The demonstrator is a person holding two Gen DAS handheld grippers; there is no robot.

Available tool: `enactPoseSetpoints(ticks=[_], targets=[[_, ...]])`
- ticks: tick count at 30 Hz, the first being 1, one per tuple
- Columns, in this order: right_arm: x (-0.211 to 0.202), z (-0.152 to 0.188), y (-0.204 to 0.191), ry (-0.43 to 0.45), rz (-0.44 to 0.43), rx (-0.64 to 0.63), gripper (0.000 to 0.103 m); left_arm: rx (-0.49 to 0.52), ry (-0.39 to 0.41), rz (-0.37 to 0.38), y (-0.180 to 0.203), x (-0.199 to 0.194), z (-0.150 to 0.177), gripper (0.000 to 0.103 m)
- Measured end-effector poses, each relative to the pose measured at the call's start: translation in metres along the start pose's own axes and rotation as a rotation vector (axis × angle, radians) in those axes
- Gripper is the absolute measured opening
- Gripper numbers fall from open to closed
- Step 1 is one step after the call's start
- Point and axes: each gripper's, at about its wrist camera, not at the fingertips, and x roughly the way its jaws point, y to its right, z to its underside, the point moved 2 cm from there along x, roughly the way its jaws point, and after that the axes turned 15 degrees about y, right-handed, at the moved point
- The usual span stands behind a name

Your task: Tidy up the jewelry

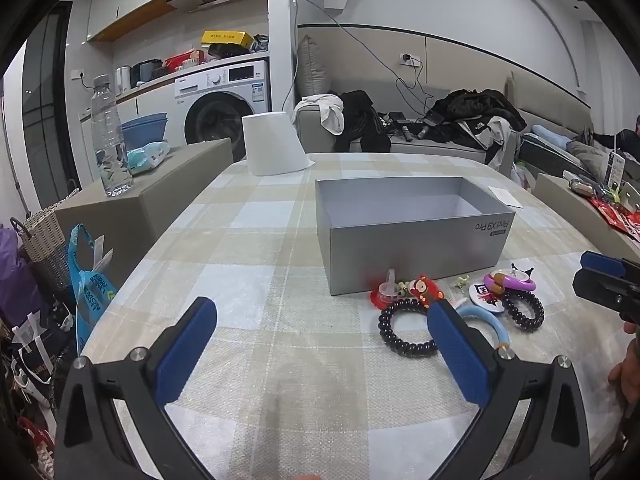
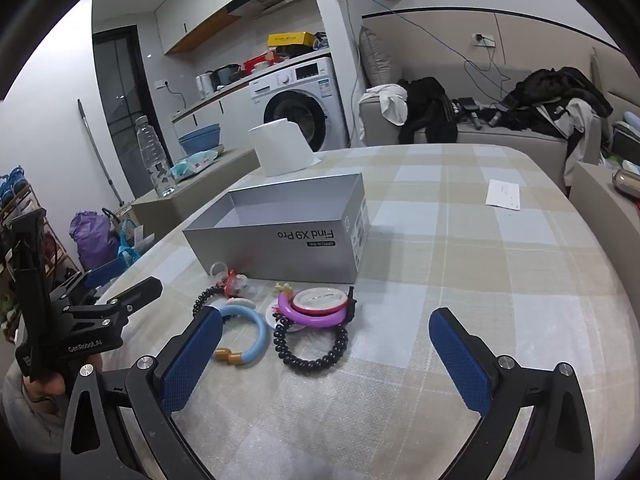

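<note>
Currently both the left gripper (image 1: 322, 322) and right gripper (image 2: 326, 334) are spread wide, empty. Risk: bracelets (image 2: 312, 320) overlap, so 1 grab could drag 2.

Left hand-held gripper (image 1: 322, 354): jaws spread wide, nothing between the blue pads, tilted downward. Right hand-held gripper (image 2: 326, 354): same pose, wide and empty. Right hand (image 1: 626, 368): only partly seen at the frame edge, apparently gripping the handle.
</note>
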Motion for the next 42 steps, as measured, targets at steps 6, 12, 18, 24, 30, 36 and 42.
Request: enactPoseSetpoints(ticks=[6,12,18,24,30,36,42], targets=[[0.0002,-0.0001,-0.0006,0.002,-0.002,0.001,0.103,-0.001,0.0,0.0,-0.0041,0.0017,-0.0005,0.102],[0.0005,-0.0001,-0.0004,0.001,-0.001,0.002,0.103,0.013,0.005,-0.004,-0.0039,0.0003,-0.0024,0.102],[0.0002,0.0001,-0.0009,0.0,-0.001,0.002,0.103,0.015,0.007,-0.005,-0.0024,0.0,-0.0017,0.102],[0.0002,0.0001,-0.0009,0.0,-0.001,0.002,0.103,0.017,0.007,-0.005,-0.0021,0.0,-0.0016,0.102],[0.0002,0.0,-0.001,0.0,-0.001,0.002,0.103,0.017,0.008,-0.006,-0.0023,0.0001,-0.0017,0.102],[0.0001,0.0,-0.0009,-0.001,-0.001,0.002,0.103,0.018,0.008,-0.006,-0.0021,0.0001,-0.0016,0.102],[0.0,-0.0001,-0.001,-0.001,-0.001,0.002,0.103,0.019,0.008,-0.007,-0.0017,0.0001,-0.0014,0.102]])
